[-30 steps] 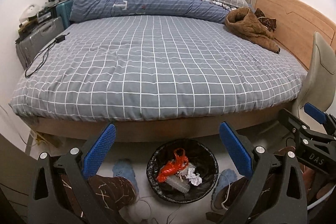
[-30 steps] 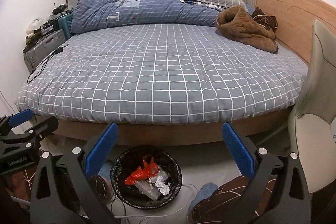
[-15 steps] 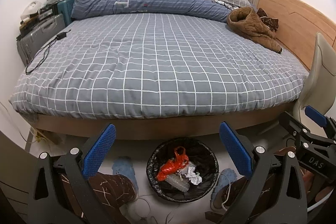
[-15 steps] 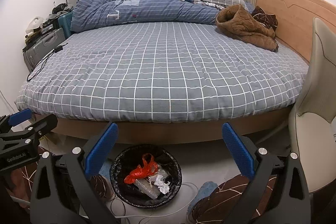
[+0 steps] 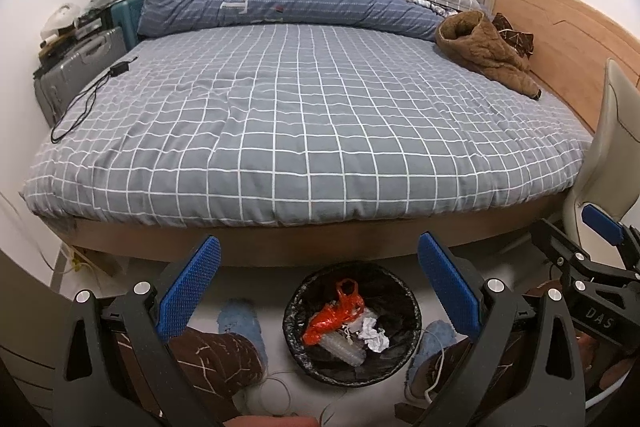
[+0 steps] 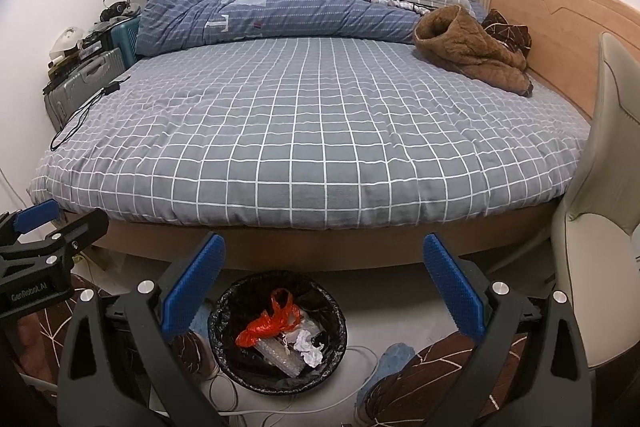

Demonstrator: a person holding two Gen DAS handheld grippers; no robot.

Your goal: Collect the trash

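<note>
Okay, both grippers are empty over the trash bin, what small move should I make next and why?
Probably lower the left gripper toward the bin's rim to take the black liner edge. Both sets of jaws stand open and hold nothing; the right gripper hangs alike. The bed shows no loose litter, while the orange bag and crumpled paper already lie inside.

The left gripper [image 5: 318,285] was held out in front with its 2 blue pads wide apart and nothing between them. The right gripper [image 6: 324,287] was held the same way, its 2 blue pads also wide apart with nothing in them. The 2 grippers were side by side, pointing the same way. From the left wrist camera, the right gripper showed at the right edge, and from the right wrist camera, the left gripper showed at the left edge.
</note>
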